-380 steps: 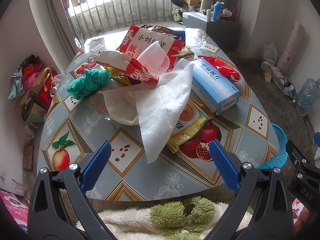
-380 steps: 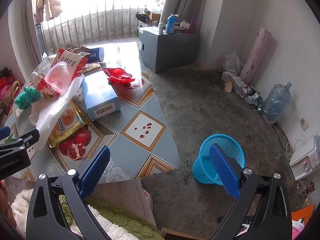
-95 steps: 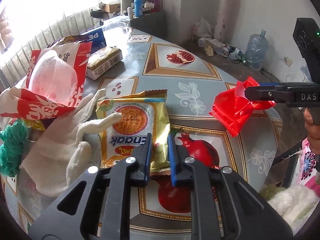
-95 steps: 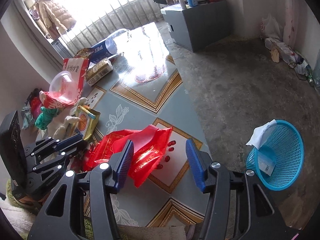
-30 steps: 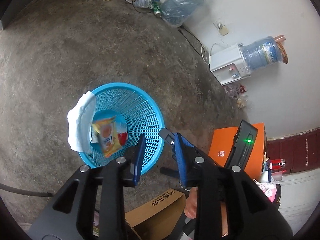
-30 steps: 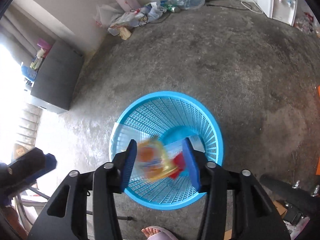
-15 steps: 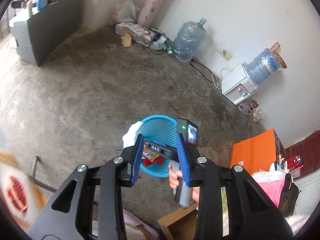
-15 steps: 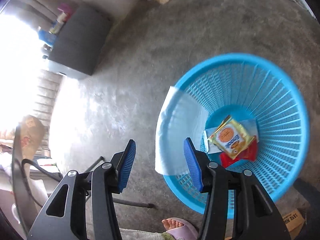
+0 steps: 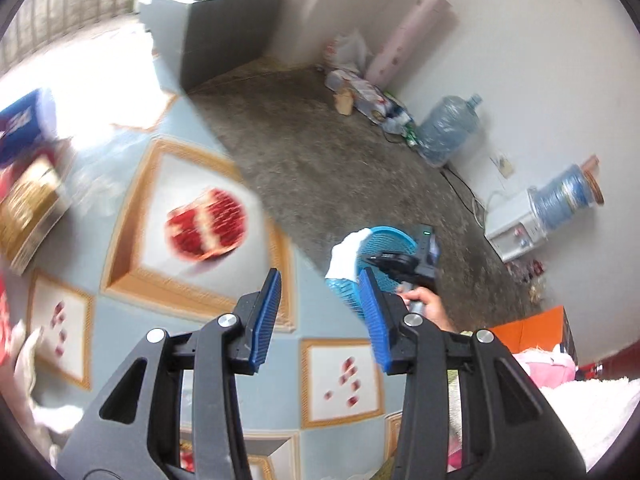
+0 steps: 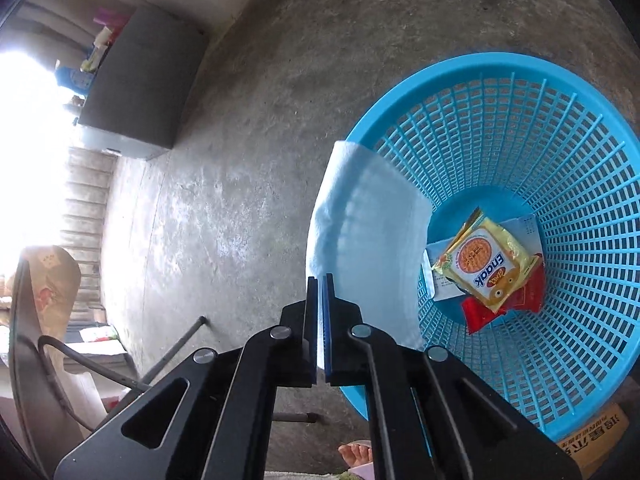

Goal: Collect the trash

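Basket (image 10: 472, 92) holds one yellow packet (image 10: 482, 266), one tissue (image 10: 364, 232).

Your left hand-held gripper (image 9: 320, 312) has just been opening, nothing between its jaws, above the patterned surface (image 9: 192, 280). Beyond, your right hand (image 9: 430, 306) holds the other hand-held gripper (image 9: 374, 258) over the blue basket (image 9: 384, 240).
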